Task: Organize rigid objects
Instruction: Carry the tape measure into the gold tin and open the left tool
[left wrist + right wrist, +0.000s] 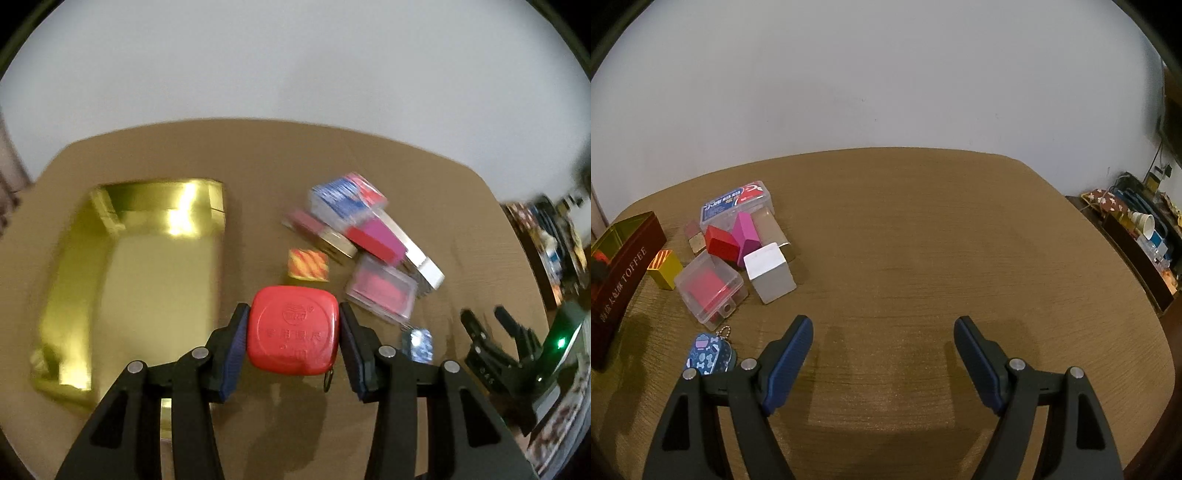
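Observation:
My left gripper (293, 328) is shut on a red square tape measure (293, 329) and holds it above the table, just right of an open gold-lined toffee tin (122, 280). The tin shows in the right wrist view (626, 258) as a dark red box at far left. My right gripper (882, 354) is open and empty over bare table; it also shows in the left wrist view (487, 325). A pile of small boxes lies between them: a clear case with a red insert (709, 290), a silver block (770, 273), a pink and red box (738, 240), a blue-labelled clear case (738, 203).
A small gold and orange striped tin (665, 267) stands beside the toffee tin. A blue patterned keychain tag (709, 356) lies by my right gripper's left finger. A cluttered shelf (1137, 236) stands off the table's right edge. A white wall is behind.

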